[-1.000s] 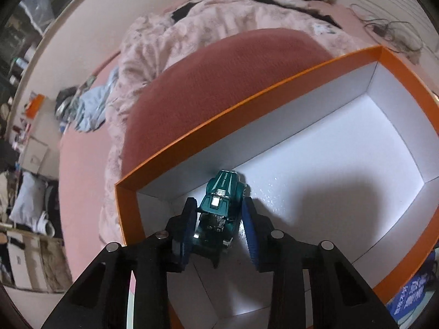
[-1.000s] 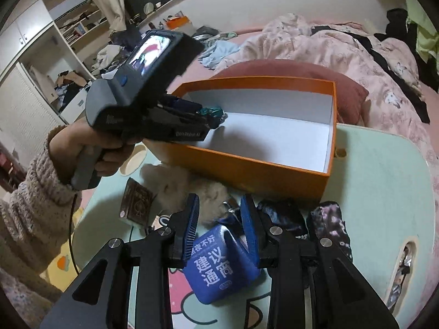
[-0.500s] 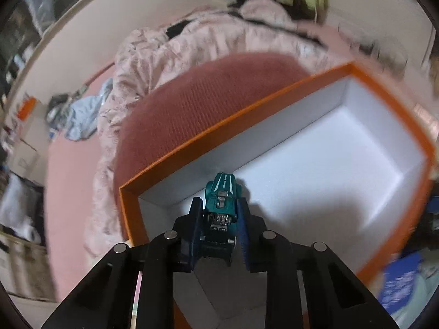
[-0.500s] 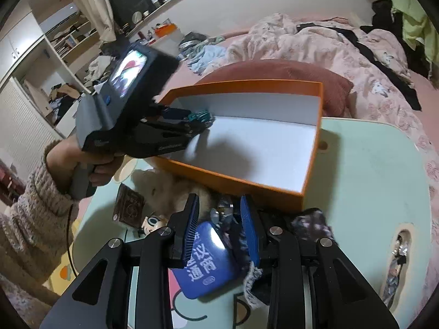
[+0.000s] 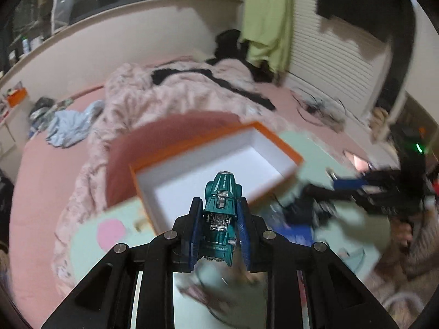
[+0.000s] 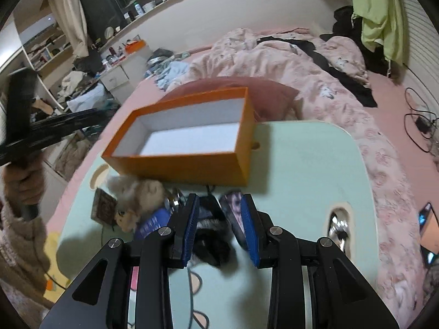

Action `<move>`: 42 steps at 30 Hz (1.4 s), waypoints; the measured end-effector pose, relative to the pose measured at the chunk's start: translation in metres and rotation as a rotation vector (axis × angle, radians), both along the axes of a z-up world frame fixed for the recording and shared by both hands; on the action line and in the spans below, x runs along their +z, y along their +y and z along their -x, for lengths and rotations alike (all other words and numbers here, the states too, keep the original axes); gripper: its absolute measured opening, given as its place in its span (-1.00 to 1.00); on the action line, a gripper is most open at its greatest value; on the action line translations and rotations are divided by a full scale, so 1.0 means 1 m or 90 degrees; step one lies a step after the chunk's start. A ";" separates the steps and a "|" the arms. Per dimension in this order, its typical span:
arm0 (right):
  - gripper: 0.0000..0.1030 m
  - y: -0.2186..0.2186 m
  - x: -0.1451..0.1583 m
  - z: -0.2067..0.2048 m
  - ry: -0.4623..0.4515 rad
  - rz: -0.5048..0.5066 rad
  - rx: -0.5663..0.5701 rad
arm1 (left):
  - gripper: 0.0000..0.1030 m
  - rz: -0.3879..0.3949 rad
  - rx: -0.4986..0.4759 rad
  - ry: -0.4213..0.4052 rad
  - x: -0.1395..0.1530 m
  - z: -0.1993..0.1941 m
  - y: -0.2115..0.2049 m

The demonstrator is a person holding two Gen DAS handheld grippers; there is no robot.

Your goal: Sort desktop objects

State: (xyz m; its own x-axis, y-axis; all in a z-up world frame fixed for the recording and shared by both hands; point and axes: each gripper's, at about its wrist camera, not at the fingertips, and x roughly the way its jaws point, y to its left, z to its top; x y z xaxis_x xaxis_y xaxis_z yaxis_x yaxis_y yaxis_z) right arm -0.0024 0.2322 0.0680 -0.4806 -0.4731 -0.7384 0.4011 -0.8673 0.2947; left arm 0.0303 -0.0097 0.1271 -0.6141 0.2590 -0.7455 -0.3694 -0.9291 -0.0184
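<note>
Left wrist view: teal toy car squeezed between jaws, nose pointing ahead; orange box just past tips, below.

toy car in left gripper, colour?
Teal toy car, silver engine detail; clearest in the left wrist view.

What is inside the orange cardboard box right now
Nothing shows inside the orange cardboard box: only its white floor and walls. Its near wall hides a strip of floor in the right wrist view. The teal toy car is outside it, clamped in the left gripper.
</note>
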 end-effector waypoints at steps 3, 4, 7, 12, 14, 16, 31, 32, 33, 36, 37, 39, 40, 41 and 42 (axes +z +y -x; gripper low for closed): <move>-0.36 -0.002 -0.009 -0.007 -0.020 -0.002 0.003 | -0.55 0.017 0.009 -0.036 -0.030 -0.014 0.009; -0.36 -0.004 -0.012 -0.010 -0.027 0.003 0.005 | -0.55 0.017 0.012 -0.048 -0.038 -0.016 0.010; -0.36 -0.007 -0.015 -0.014 -0.030 0.010 0.004 | -0.55 0.038 0.053 -0.047 -0.060 -0.017 0.013; -0.36 -0.010 -0.010 -0.032 0.001 -0.013 -0.012 | -0.13 0.006 0.099 0.042 -0.050 -0.039 0.007; -0.31 -0.010 -0.009 -0.041 0.007 -0.014 -0.014 | 0.37 -0.014 0.107 0.073 -0.041 -0.052 0.003; 0.11 -0.015 -0.013 -0.052 0.017 -0.037 -0.009 | 0.49 -0.033 0.125 0.092 -0.038 -0.068 -0.001; 0.60 -0.049 -0.054 -0.087 0.071 -0.178 -0.093 | 0.66 0.020 0.249 0.024 -0.117 -0.111 -0.008; 0.62 -0.047 -0.055 -0.087 0.073 -0.172 -0.096 | 0.72 0.035 0.256 0.034 -0.117 -0.112 -0.006; 0.68 -0.046 -0.056 -0.087 0.075 -0.169 -0.102 | 0.76 0.032 0.259 0.027 -0.117 -0.111 -0.007; 0.99 -0.041 -0.061 -0.085 0.067 -0.170 -0.121 | 0.96 0.027 0.270 0.001 -0.118 -0.108 -0.008; 0.99 -0.039 -0.059 -0.086 0.070 -0.170 -0.122 | 0.99 0.025 0.274 -0.004 -0.118 -0.107 -0.009; 0.99 -0.042 -0.059 -0.087 0.072 -0.174 -0.123 | 0.99 0.025 0.274 -0.003 -0.117 -0.108 -0.007; 0.99 -0.041 -0.058 -0.088 0.074 -0.173 -0.124 | 0.99 0.026 0.274 -0.003 -0.117 -0.109 -0.006; 0.99 -0.041 -0.060 -0.088 0.074 -0.172 -0.124 | 0.99 0.025 0.273 -0.003 -0.118 -0.109 -0.006; 0.99 -0.042 -0.061 -0.087 0.073 -0.172 -0.123 | 0.99 0.025 0.271 -0.003 -0.119 -0.108 -0.006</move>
